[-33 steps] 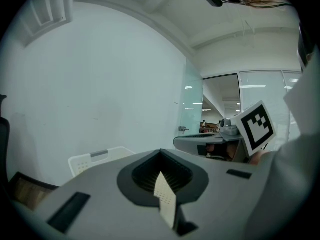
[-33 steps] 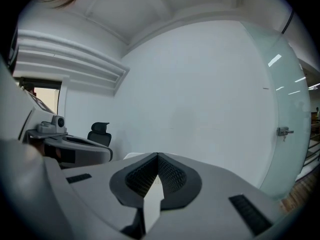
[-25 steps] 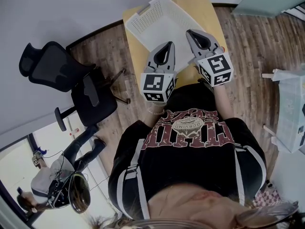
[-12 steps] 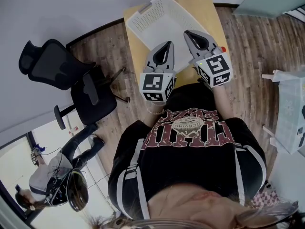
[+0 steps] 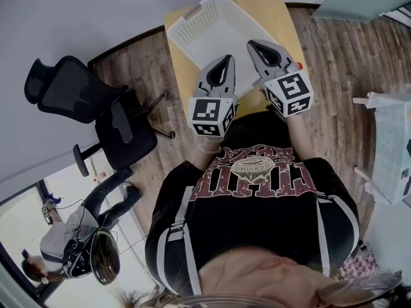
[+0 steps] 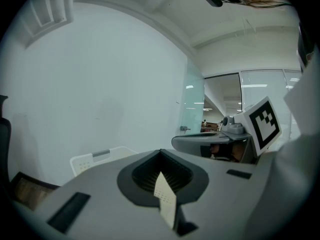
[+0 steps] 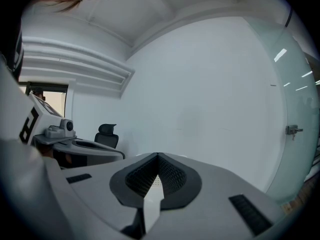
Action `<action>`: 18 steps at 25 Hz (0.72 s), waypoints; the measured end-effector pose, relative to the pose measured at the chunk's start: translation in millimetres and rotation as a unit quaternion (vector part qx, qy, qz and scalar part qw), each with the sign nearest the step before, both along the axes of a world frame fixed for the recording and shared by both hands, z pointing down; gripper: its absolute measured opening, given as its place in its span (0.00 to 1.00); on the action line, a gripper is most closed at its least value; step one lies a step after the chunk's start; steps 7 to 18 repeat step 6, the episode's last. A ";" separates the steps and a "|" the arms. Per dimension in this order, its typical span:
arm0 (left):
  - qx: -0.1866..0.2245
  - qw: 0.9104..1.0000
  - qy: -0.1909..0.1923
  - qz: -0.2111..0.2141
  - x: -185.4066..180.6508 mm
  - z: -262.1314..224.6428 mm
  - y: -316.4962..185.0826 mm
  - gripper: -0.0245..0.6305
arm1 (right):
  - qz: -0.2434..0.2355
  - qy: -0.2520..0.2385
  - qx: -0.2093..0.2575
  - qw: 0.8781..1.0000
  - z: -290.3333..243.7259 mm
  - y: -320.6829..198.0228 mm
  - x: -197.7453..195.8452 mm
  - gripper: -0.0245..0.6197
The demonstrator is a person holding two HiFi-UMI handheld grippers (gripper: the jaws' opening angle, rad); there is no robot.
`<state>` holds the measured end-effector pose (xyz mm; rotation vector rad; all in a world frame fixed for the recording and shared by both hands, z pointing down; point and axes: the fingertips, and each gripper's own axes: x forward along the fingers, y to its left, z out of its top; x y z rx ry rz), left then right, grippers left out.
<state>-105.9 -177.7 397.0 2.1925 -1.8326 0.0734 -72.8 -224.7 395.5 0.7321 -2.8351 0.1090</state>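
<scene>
I hold both grippers up at chest height, over the near edge of a small yellow table. My left gripper is shut with nothing in it; its ribbed jaws meet at a point. My right gripper is likewise shut and empty. A white plastic basket lies on the table just beyond both tips; its rim shows low in the left gripper view. Each gripper view catches the other gripper beside it, the right gripper and the left gripper.
A black office chair stands left of the table on the wood floor, and shows far off in the right gripper view. A white wall faces both grippers. A glass door is at the right. A white rack stands at the right edge.
The right gripper has shifted slightly; its marker cube sits a little further right in the left gripper view, and the glass door has slid right in the right gripper view. Both stay shut.
</scene>
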 end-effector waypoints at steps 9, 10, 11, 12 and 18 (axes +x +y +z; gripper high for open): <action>-0.001 1.000 -0.001 0.002 4.2 1.2 -6.2 0.11 | 0.001 0.002 0.000 1.000 1.5 -5.7 4.6 0.06; -0.001 1.000 -0.001 0.002 4.2 1.2 -6.2 0.11 | 0.001 0.002 0.000 1.000 1.5 -5.7 4.6 0.06; -0.001 1.000 -0.001 0.002 4.2 1.2 -6.2 0.11 | 0.001 0.002 0.000 1.000 1.5 -5.7 4.6 0.06; -0.001 1.000 -0.001 0.002 4.2 1.2 -6.2 0.11 | 0.001 0.002 0.000 1.000 1.5 -5.7 4.6 0.06; -0.001 1.000 -0.001 0.002 4.2 1.2 -6.2 0.11 | 0.001 0.002 0.000 1.000 1.5 -5.7 4.6 0.06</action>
